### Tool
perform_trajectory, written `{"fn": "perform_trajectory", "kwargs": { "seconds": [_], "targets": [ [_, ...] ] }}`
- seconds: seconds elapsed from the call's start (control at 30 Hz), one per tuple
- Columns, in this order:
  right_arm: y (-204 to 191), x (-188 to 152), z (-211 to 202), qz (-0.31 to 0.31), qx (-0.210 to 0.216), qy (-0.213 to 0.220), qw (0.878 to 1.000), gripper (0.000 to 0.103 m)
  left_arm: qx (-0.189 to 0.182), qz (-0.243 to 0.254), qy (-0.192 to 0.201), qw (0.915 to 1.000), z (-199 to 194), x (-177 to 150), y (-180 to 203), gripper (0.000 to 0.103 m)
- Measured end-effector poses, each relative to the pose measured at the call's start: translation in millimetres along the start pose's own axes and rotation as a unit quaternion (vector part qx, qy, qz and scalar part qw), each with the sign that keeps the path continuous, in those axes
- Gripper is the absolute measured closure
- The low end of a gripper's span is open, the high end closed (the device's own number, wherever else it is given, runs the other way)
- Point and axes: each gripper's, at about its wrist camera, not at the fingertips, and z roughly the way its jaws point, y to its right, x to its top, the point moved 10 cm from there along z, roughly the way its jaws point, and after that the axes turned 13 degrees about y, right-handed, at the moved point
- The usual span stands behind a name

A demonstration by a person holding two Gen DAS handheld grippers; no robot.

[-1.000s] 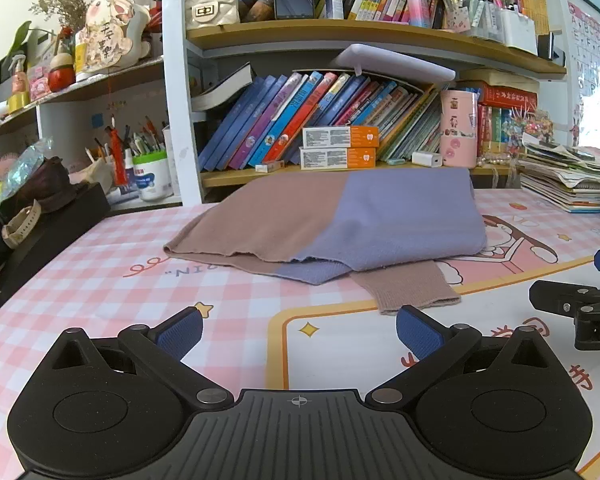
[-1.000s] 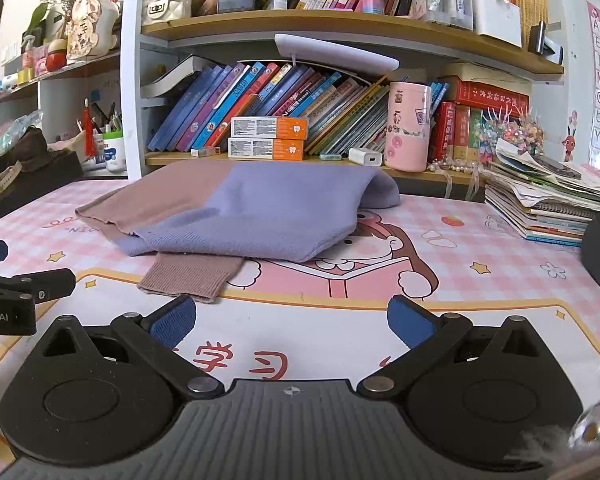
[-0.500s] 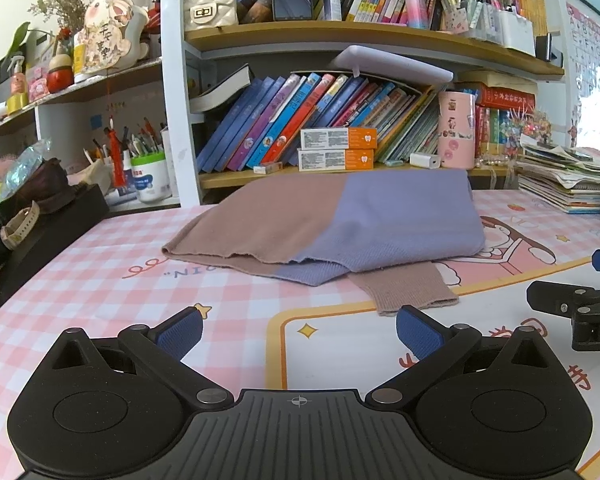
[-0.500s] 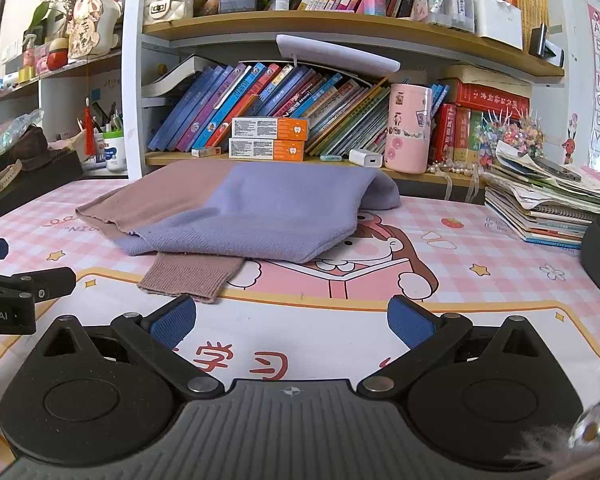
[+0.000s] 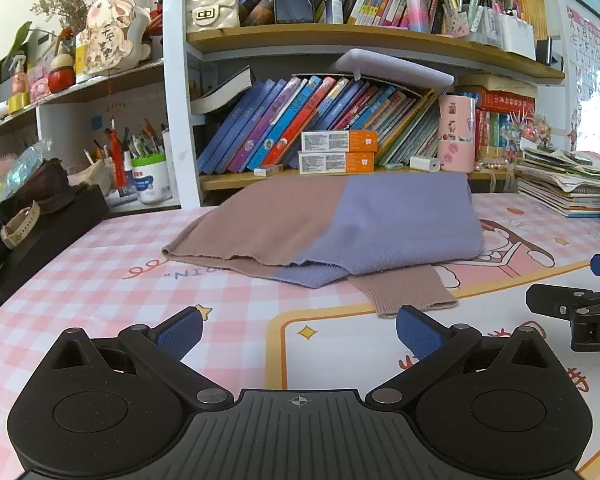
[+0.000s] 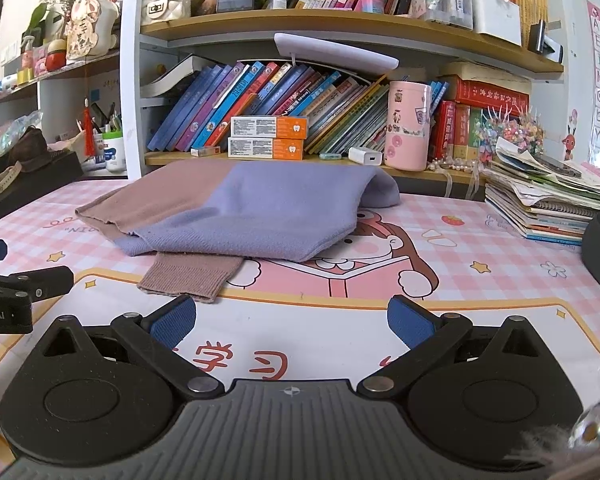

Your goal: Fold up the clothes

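your one folded sweater (image 5: 340, 224) lies mid-frame on the pink checked table mat (image 5: 100, 280), a brown cuff (image 5: 404, 292) sticking out toward you. behind it two orange boxes (image 5: 338, 151) stack beside a pink cup (image 5: 456, 136); a pile of papers (image 6: 548, 204) sits at right. your left gripper (image 5: 298, 330) and right gripper (image 6: 292, 322) both gape wide, holding nothing, nothing between them and the sweater.

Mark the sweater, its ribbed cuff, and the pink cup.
sweater (image 6: 284, 216), right wrist view, on the lilac top panel.
ribbed cuff (image 6: 190, 276), right wrist view, mid-cuff, brown rib knit.
pink cup (image 6: 406, 126), right wrist view, middle of its side wall.
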Motion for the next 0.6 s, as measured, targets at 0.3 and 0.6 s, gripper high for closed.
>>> {"fn": "perform_trajectory", "kwargs": {
  "seconds": [0.3, 0.6],
  "targets": [
    [-3.1, 0.3, 0.6, -0.011, -0.001, 0.000, 1.000, 0.000, -0.004, 0.004, 0.005, 1.0000, -0.5, 1.4, 1.8, 0.000],
    [-5.1, 0.3, 0.8, -0.019, -0.003, 0.000, 1.000, 0.000, -0.003, 0.003, 0.006, 1.0000, -0.6, 1.8, 1.6, 0.000]
  ]
}}
